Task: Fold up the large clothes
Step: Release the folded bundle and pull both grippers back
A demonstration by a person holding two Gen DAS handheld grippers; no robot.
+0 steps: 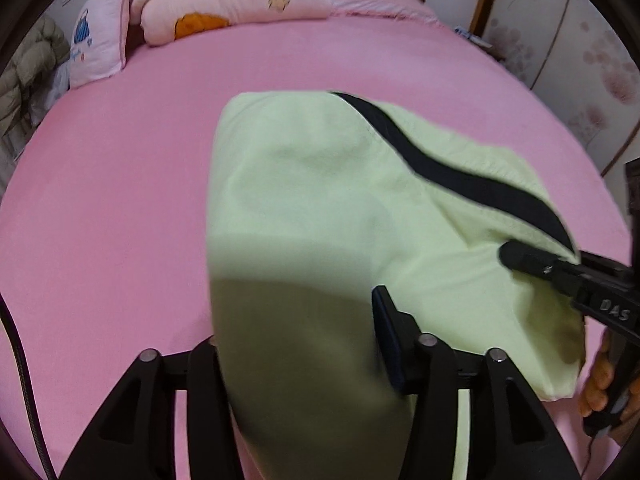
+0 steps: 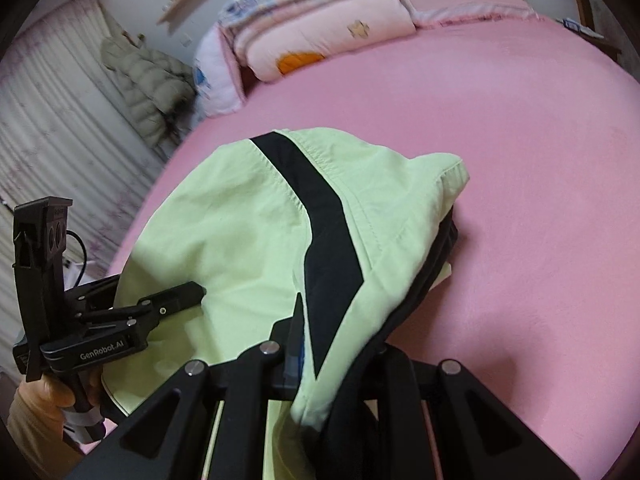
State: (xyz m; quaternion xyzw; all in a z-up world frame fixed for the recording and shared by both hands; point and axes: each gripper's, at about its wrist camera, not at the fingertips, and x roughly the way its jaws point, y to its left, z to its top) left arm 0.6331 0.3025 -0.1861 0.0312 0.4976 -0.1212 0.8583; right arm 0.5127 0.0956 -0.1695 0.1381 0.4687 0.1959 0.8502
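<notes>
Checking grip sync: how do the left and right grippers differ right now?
Left gripper: jaws wide, lime garment draped between; right gripper is pinched shut on it. Left sits on plain lime cloth, right beside the black stripe. Both point down over the pink bed.

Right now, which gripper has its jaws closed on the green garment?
The right gripper: its jaws pinch the green garment near the black stripe; the left gripper stands open.
</notes>
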